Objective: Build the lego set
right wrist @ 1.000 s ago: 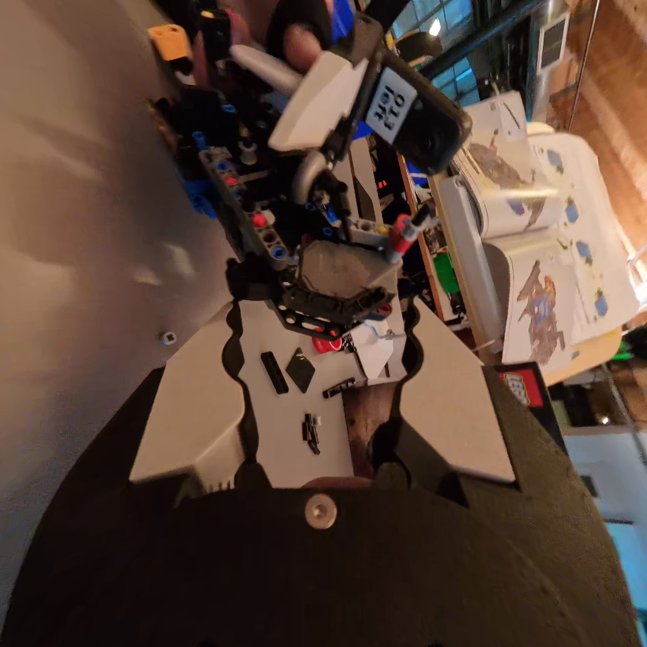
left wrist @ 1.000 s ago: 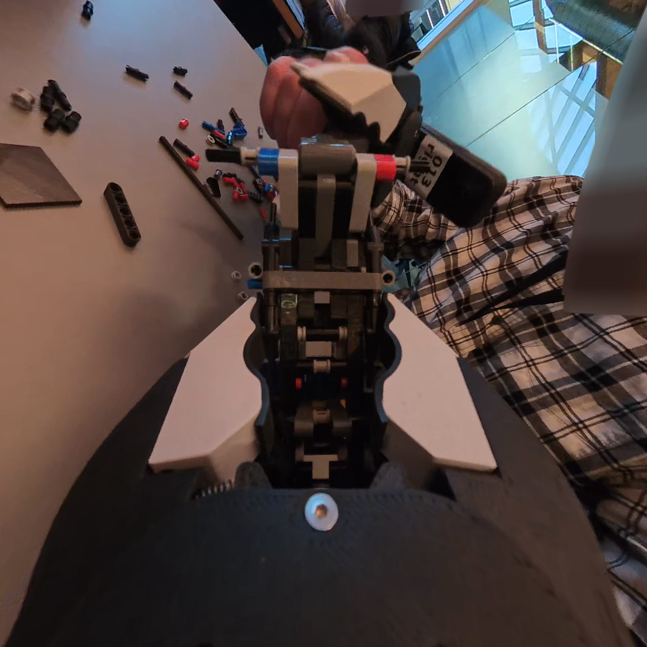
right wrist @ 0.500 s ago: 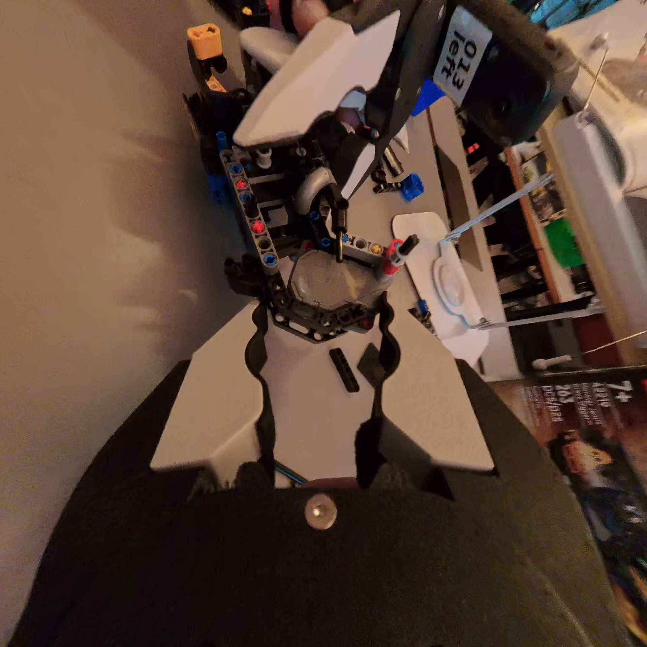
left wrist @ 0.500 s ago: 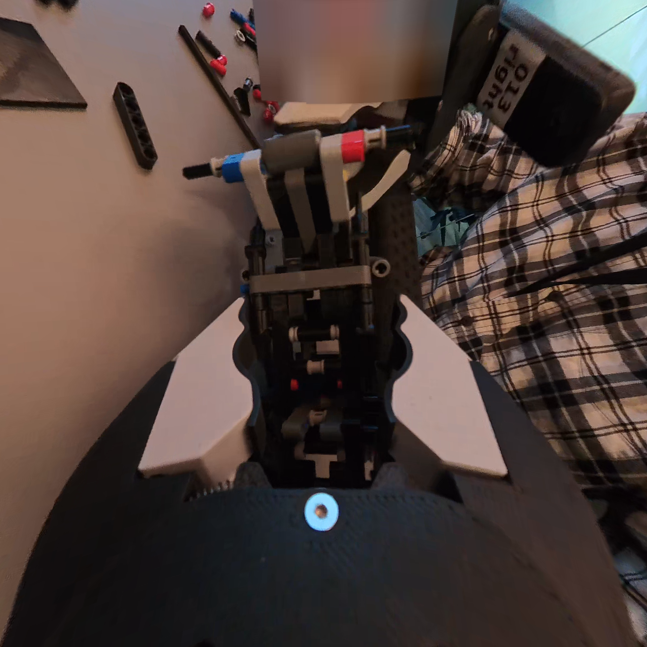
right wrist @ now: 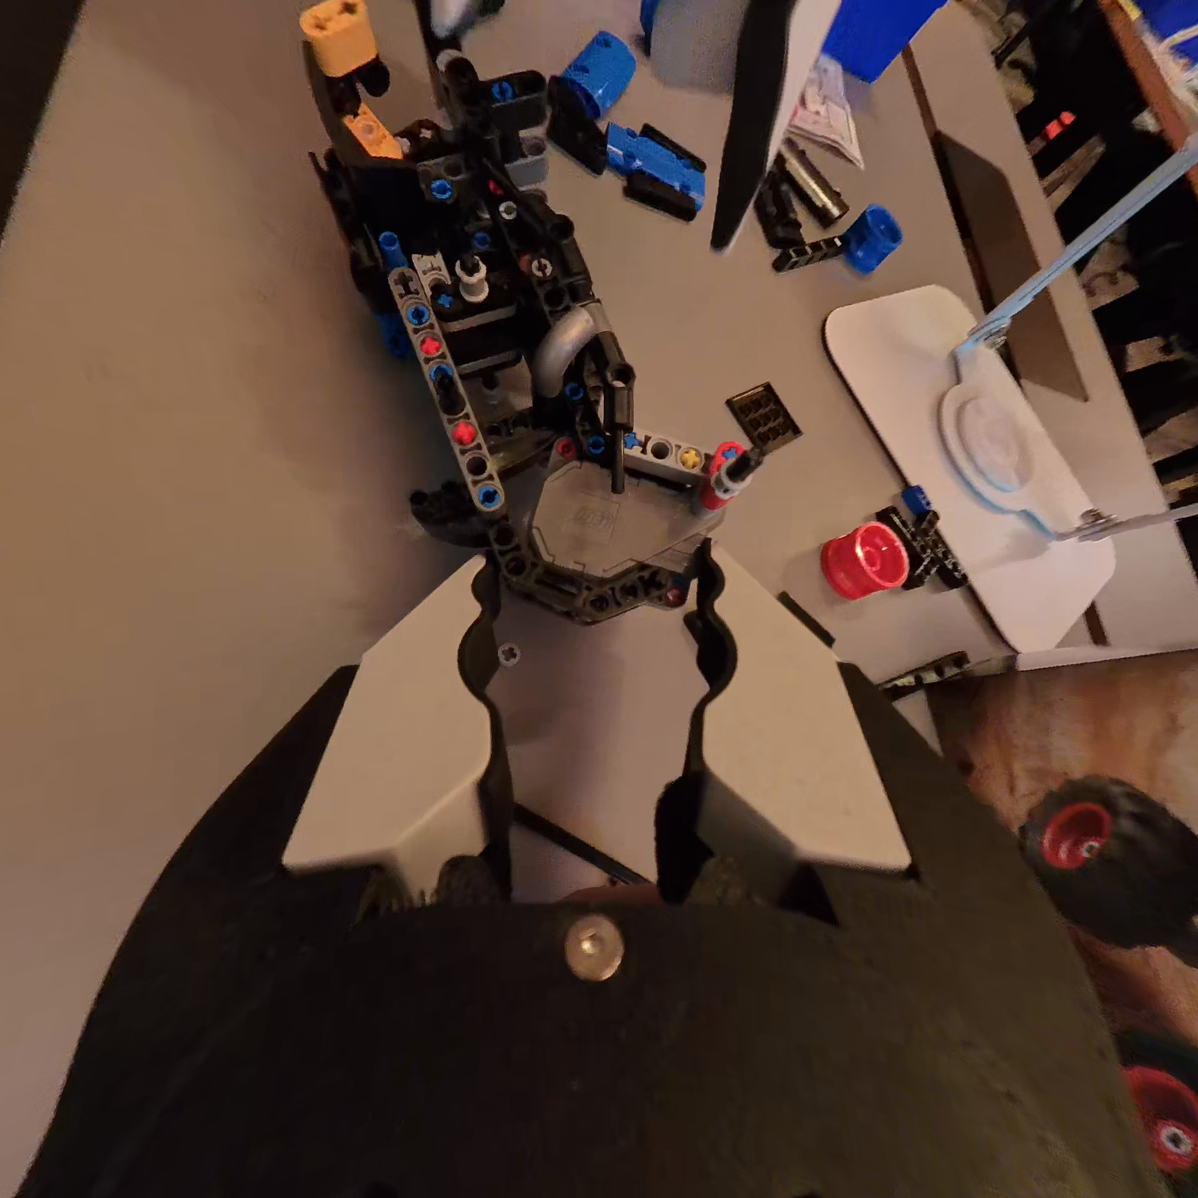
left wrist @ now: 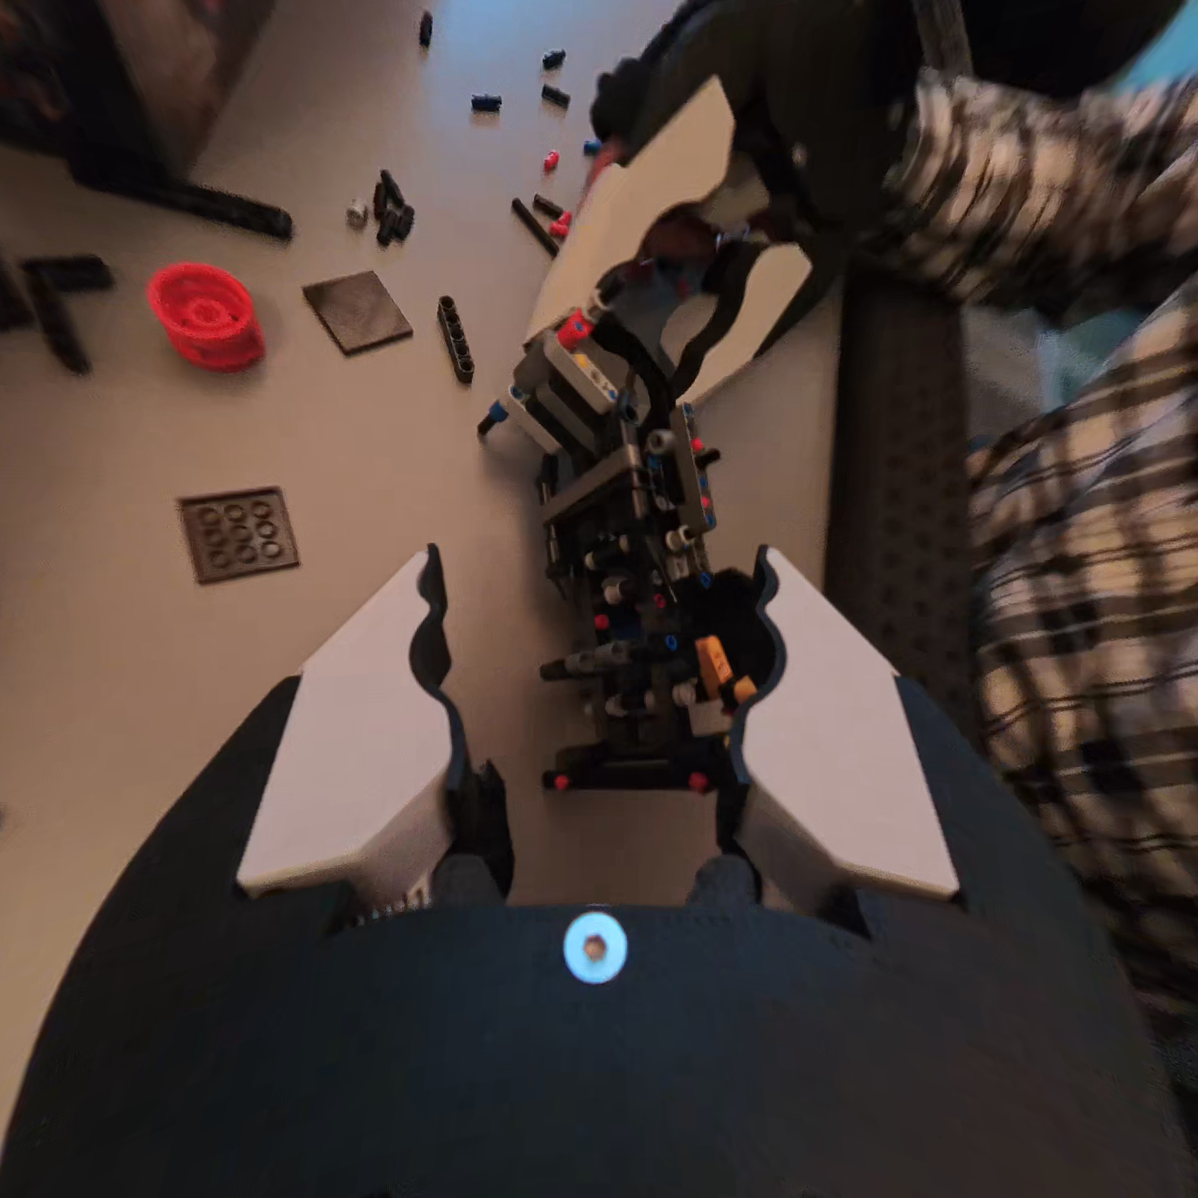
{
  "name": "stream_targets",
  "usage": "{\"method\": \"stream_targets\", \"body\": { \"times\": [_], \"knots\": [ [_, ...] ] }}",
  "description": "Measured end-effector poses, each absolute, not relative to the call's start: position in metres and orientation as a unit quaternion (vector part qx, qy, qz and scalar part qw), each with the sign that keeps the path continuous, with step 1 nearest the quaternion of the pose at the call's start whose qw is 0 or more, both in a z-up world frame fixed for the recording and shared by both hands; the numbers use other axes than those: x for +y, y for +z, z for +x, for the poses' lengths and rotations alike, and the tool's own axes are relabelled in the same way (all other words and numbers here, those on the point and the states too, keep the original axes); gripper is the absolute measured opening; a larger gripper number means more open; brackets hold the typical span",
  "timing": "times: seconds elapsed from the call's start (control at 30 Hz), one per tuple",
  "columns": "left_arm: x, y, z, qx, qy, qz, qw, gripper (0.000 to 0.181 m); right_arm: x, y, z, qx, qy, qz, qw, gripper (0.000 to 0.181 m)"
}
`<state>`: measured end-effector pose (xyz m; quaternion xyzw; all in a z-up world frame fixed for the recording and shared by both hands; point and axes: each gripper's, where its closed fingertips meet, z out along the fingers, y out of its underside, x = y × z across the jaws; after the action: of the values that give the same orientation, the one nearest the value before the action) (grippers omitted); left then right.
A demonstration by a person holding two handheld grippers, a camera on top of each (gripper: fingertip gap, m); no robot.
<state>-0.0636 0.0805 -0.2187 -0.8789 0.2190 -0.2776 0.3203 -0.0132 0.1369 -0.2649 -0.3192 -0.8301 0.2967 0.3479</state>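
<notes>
Where the model lies: the half-built lego model (left wrist: pixel 622 583) is flat on the table (left wrist: pixel 162 648). In my left view it runs from the middle up toward 12 o'clock.
Left jaws: my left gripper (left wrist: pixel 596 554) is wide apart and holds nothing. The model sits close to the 3 o'clock finger.
Right jaws: my right gripper (right wrist: pixel 593 557) is apart too and holds nothing. Its tips sit at both sides of the model's dark frame (right wrist: pixel 583 593). I cannot tell if they touch it.
How it feels: I think it is light, hard and bumpy. Pins and thin rods stick out and could pop off.
Where to grab: I would squeeze the dark frame or the long grey beam (right wrist: pixel 447 382), not the thin rods.
Edges: the table edge (left wrist: pixel 836 518) is at 3 o'clock, close to the model. A checked sleeve (left wrist: pixel 1069 583) is past it.
Room: bare table at 9 o'clock in my right view. A red wheel (left wrist: pixel 206 316) is at 10 o'clock in my left view, and blue pieces (right wrist: pixel 648 155) are at 12 o'clock in my right view.
</notes>
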Motion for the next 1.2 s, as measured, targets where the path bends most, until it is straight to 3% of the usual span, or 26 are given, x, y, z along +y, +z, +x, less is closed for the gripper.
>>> {"method": "stream_targets", "body": {
  "times": [0.37, 0.6, 0.83, 1.2],
  "knots": [
    [0.03, -0.234, -0.055, 0.34, -0.085, -0.856, 0.38, 0.103, 0.135, -0.257, -0.019, -0.805, 0.365, -0.394, 0.251, 0.058],
    [0.054, -0.244, -0.083, 0.31, 0.013, -0.855, 0.415, 0.09, 0.135, -0.25, -0.024, -0.779, 0.408, -0.454, 0.141, 0.057],
    [0.064, -0.243, -0.094, 0.183, -0.156, -0.881, 0.408, 0.089, 0.143, -0.242, -0.04, -0.722, 0.463, -0.514, -0.005, 0.056],
    [0.066, -0.253, -0.104, 0.028, -0.357, -0.867, 0.346, 0.085, 0.157, -0.243, -0.064, -0.665, 0.518, -0.538, 0.001, 0.061]
  ]
}}
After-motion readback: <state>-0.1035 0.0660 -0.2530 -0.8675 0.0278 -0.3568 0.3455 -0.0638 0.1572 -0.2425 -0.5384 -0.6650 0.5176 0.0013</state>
